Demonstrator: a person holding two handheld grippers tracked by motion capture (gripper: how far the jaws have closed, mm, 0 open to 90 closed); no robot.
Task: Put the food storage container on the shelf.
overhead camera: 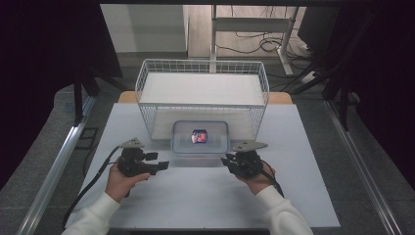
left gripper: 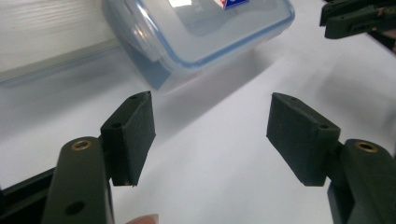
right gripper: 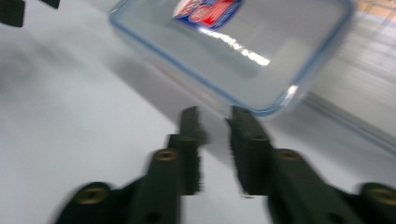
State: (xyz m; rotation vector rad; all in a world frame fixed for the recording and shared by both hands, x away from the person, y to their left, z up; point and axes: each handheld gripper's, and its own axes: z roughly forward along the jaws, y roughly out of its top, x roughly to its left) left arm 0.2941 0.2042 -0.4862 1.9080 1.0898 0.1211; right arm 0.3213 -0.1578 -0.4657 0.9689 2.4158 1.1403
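My left tool (overhead camera: 164, 165) is wide apart, my right tool (overhead camera: 226, 161) nearly together and empty; it could bump the box (overhead camera: 200, 137) just ahead.

A white table (overhead camera: 205, 196) runs away from the near edge. A wire basket (overhead camera: 147, 78) stands on its far half, centred. Just in front of the basket, a clear plastic box (overhead camera: 177, 144) with a blue-edged lid rests flat on the table, touching or almost touching the basket's near side. A small red and blue item (overhead camera: 199, 136) shows through the lid.
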